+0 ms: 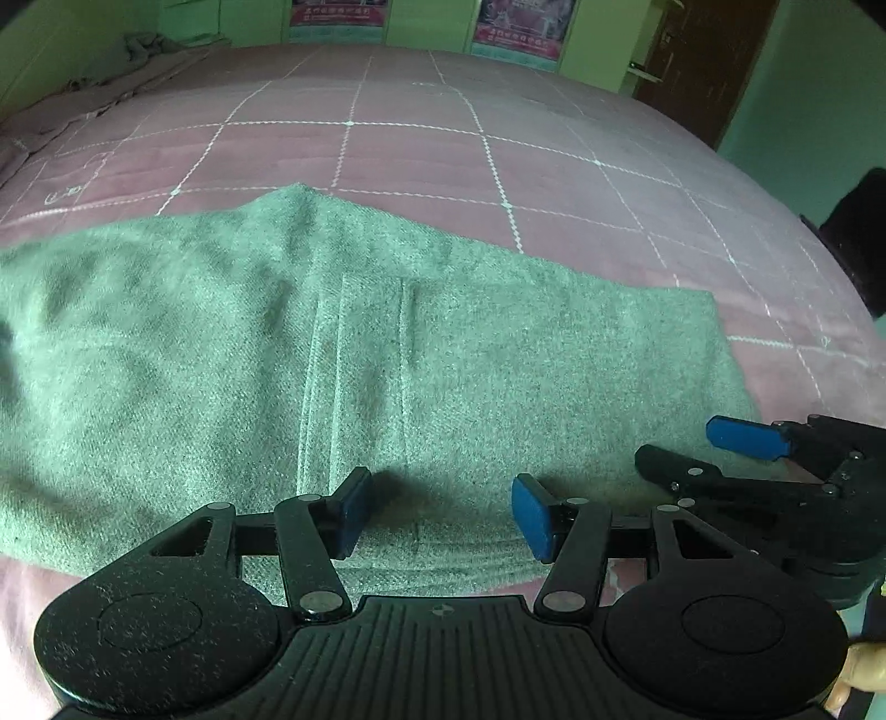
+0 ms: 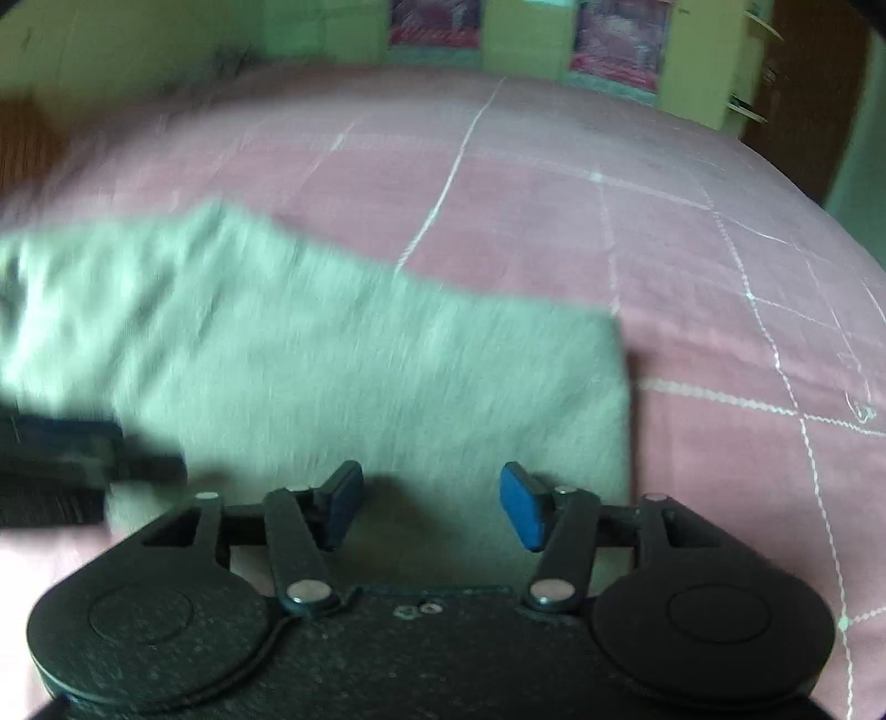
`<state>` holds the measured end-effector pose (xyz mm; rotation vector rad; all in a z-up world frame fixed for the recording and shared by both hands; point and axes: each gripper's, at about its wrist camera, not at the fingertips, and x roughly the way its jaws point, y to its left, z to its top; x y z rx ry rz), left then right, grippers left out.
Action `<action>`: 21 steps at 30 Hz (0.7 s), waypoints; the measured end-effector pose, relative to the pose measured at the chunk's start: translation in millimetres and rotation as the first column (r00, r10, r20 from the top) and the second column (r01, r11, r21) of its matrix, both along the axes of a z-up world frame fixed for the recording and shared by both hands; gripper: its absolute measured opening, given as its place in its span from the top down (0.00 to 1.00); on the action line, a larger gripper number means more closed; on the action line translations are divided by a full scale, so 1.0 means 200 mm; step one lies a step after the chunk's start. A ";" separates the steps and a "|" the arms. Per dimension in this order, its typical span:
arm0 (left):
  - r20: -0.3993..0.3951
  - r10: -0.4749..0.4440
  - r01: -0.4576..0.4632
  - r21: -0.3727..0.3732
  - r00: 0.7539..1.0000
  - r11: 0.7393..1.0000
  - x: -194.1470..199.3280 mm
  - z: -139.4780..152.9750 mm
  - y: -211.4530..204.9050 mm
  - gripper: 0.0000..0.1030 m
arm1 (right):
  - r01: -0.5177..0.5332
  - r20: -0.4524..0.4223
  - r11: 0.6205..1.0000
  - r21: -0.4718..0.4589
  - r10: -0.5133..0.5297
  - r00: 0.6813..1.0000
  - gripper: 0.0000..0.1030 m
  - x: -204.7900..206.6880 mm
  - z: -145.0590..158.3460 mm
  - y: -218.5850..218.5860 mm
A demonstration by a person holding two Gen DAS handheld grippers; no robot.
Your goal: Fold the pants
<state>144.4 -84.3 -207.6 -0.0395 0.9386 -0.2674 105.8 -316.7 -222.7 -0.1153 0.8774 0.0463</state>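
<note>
Green pants (image 1: 387, 343) lie folded flat across a pink bed (image 1: 443, 149), with a stitched pocket seam near their middle. My left gripper (image 1: 440, 498) hangs open over the pants' near edge, with cloth below the blue pads and nothing pinched. Just to its right, my right gripper (image 1: 698, 446) is near the pants' right end, jaws apart. In the blurred right wrist view, my right gripper (image 2: 432, 493) stands open above the near right corner of the pants (image 2: 332, 376). The left gripper (image 2: 83, 459) shows there as a dark blur at the left.
The bed cover (image 2: 720, 332) is pink with a white stitched grid. Crumpled cloth (image 1: 144, 47) lies at the far left corner. A dark door (image 1: 703, 55) and a dark object (image 1: 858, 232) stand to the right, and posters hang on the green back wall.
</note>
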 end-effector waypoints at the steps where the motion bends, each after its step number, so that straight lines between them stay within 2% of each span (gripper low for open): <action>1: -0.003 0.005 -0.005 0.000 1.000 1.000 0.01 0.00 -0.01 0.46 | 0.003 0.020 1.000 -0.007 -0.003 1.000 0.46 -0.01 -0.02 0.01; 4: -0.014 0.024 -0.024 -0.016 1.000 1.000 0.00 0.01 0.01 0.46 | 0.047 0.002 0.999 0.020 -0.048 0.999 0.46 0.00 0.00 0.01; 15: -0.032 0.069 -0.071 -0.066 0.997 0.995 -0.06 0.09 0.09 0.46 | 0.056 -0.011 0.998 0.022 -0.056 0.998 0.45 -0.06 0.07 0.05; 21: -0.016 0.130 -0.131 -0.100 0.991 0.986 -0.12 0.17 0.27 0.46 | 0.030 0.023 0.998 0.060 -0.032 0.999 0.39 -0.10 0.13 0.13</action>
